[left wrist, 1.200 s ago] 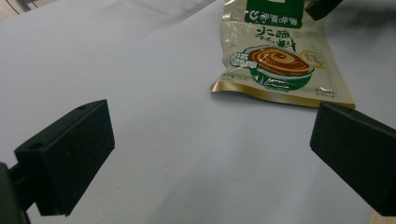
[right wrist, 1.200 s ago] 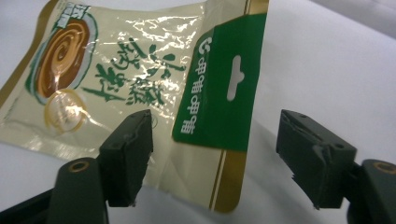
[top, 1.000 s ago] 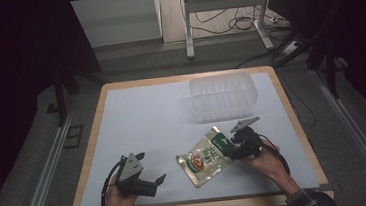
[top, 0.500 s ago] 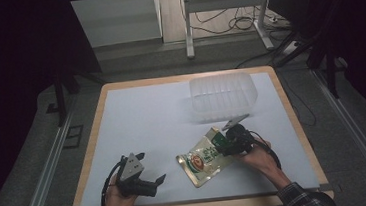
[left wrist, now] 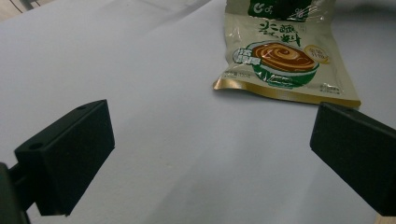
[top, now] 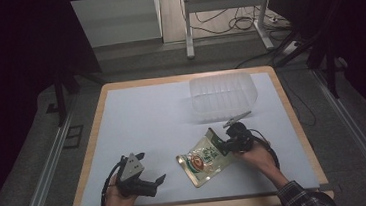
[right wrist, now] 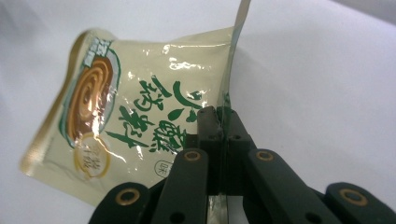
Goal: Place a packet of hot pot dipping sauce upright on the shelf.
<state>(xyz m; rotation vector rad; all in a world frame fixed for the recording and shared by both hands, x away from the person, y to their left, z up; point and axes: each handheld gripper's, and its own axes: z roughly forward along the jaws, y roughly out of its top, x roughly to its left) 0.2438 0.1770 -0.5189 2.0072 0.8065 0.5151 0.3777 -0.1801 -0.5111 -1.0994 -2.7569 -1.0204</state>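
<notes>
Right tongs (right wrist: 219, 122) just closed, clamped on the edge of the food packet (top: 204, 156), lying near the desk (top: 137, 117) front, right of centre. Left tongs (top: 153, 182) apart, off to the packet's left. Clear tub (top: 223, 95) behind, seemingly untouched.

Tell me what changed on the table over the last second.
The right gripper has just been closing its fingers and is now clamped on the edge of the sauce packet, which was not yet pinched before. The packet lies about where it did. The left gripper stayed open near the table's front edge, and the clear plastic container has not moved.
</notes>
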